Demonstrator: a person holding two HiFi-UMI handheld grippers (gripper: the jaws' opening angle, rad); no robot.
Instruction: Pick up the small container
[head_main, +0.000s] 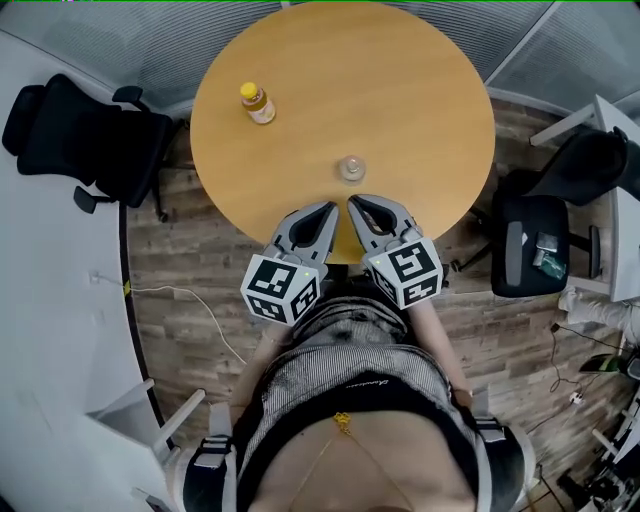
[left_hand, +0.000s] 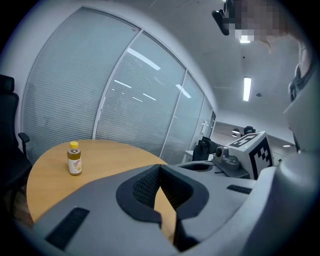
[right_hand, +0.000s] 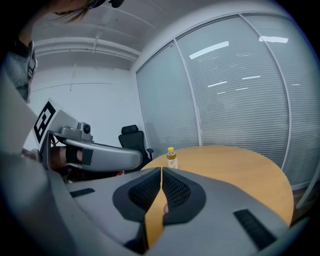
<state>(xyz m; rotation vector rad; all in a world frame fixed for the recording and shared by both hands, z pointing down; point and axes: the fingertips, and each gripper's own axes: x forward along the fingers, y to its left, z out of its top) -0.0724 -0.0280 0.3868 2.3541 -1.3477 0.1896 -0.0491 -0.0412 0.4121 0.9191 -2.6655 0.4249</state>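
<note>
Left pose: I hold my left gripper (head_main: 329, 208) low in front of my body at the near edge of the table (head_main: 420, 90). It points out over the wood and slightly down, with its marker cube back toward my waist.
Right pose: my right gripper (head_main: 356, 204) sits just beside the left one. The two tips angle in toward each other but do not touch.
Left jaws: clenched tip to tip, with nothing between them.
Right jaws: also pressed together and empty.
Count: two grippers, one round wooden table, one small container (head_main: 351, 168), one bottle (head_main: 257, 103), two black chairs (head_main: 80, 140).
Where the container is: on the table near its near edge, just beyond both sets of tips and roughly centred between them, touching neither. It is well apart from the bottle.
Container's heading: clear and round from above, so it seems to stand upright with its top facing up. I cannot tell whether it is taller than it is wide.
Bottle: yellow cap, standing upright toward the far left of the table.
</note>
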